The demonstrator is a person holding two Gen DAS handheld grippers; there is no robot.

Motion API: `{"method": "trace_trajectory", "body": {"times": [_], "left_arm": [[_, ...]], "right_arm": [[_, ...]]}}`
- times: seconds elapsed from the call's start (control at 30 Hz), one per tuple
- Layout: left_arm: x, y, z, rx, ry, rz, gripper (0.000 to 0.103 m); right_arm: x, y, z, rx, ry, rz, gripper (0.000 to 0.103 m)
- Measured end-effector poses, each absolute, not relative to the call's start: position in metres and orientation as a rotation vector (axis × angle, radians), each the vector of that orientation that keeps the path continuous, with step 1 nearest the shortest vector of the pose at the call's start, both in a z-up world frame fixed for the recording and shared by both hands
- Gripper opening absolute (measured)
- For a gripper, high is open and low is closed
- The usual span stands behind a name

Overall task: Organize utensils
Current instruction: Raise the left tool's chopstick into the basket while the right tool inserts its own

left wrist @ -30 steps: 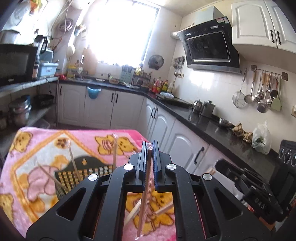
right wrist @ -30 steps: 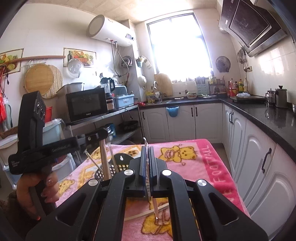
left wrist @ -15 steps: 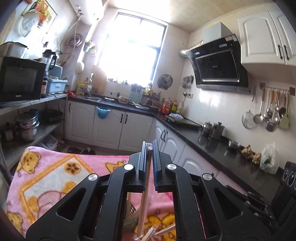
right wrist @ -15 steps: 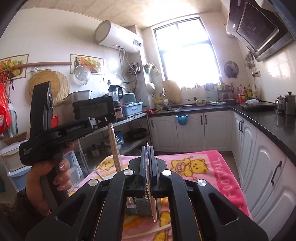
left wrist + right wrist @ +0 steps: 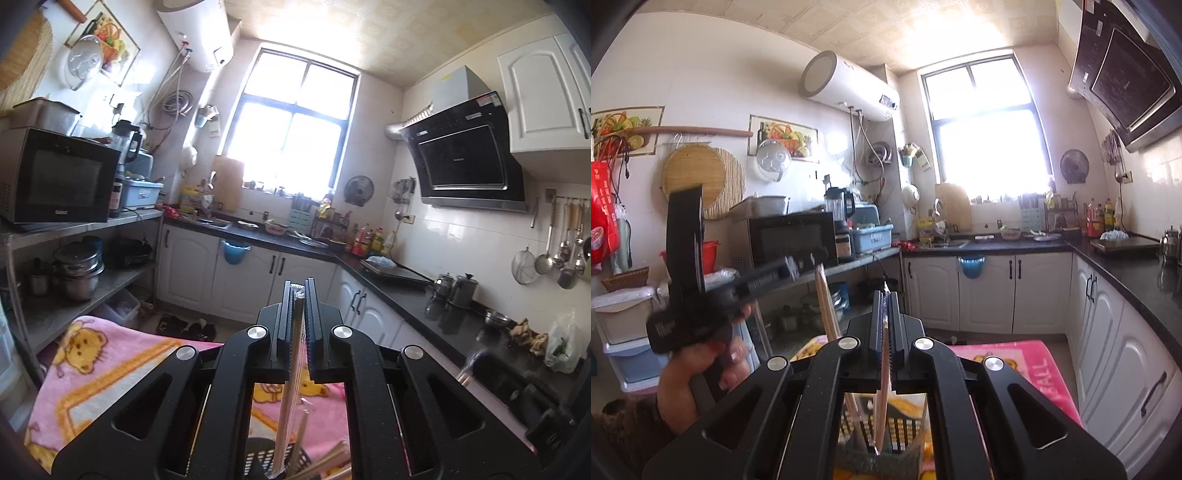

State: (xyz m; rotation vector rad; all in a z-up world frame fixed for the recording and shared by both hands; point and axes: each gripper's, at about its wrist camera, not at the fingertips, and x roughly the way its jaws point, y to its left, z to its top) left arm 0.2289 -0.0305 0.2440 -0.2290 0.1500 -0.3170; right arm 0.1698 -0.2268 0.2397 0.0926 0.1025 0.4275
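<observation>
the pink cartoon-bear blanket [image 5: 110,373] covers the work surface and serves as the soft bed under everything; its far edge ends just before the white kitchen cabinets [image 5: 990,291], with open floor between. on the blanket, low in both views, stands the dark slatted utensil basket [image 5: 905,435], the likely destination for the utensils. loose chopsticks already lean in it.

the left black two-finger gripper [image 5: 297,291] is clenched on a plastic-wrapped pair of pale wooden chopsticks [image 5: 290,387], held near upright with the lower end pointing down toward the basket mouth, a posture that suits a vertical drop-in. the right black two-finger gripper [image 5: 885,295] is likewise closed on a thin wrapped wooden chopstick [image 5: 882,398], its lower tip directly over or just inside the basket; which one cannot be told.

room for motion is open above and toward the cabinets. the two grippers sit near each other over one small opening, so the judgement is to lower one at a time and avoid the leaning chopsticks.
</observation>
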Motion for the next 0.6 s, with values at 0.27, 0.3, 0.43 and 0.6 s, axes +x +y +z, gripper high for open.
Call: {"method": "trace_trajectory", "body": {"times": [0.27, 0.3, 0.43, 0.6], "left_arm": [[0.236, -0.027, 0.228, -0.235, 0.137, -0.286, 0.003], [0.237, -0.027, 0.226, -0.234, 0.138, -0.285, 0.003], [0.240, -0.031, 0.215, -0.217, 0.144, -0.275, 0.003], [0.245, -0.032, 0.197, -0.216, 0.169, -0.265, 0.003]], "right_arm": [[0.203, -0.224, 0.234, 0.108, 0.134, 0.397, 0.003], [0.204, -0.224, 0.233, 0.110, 0.132, 0.393, 0.003], [0.212, -0.224, 0.224, 0.117, 0.141, 0.384, 0.003], [0.223, -0.222, 0.212, 0.122, 0.166, 0.379, 0.003]]}}
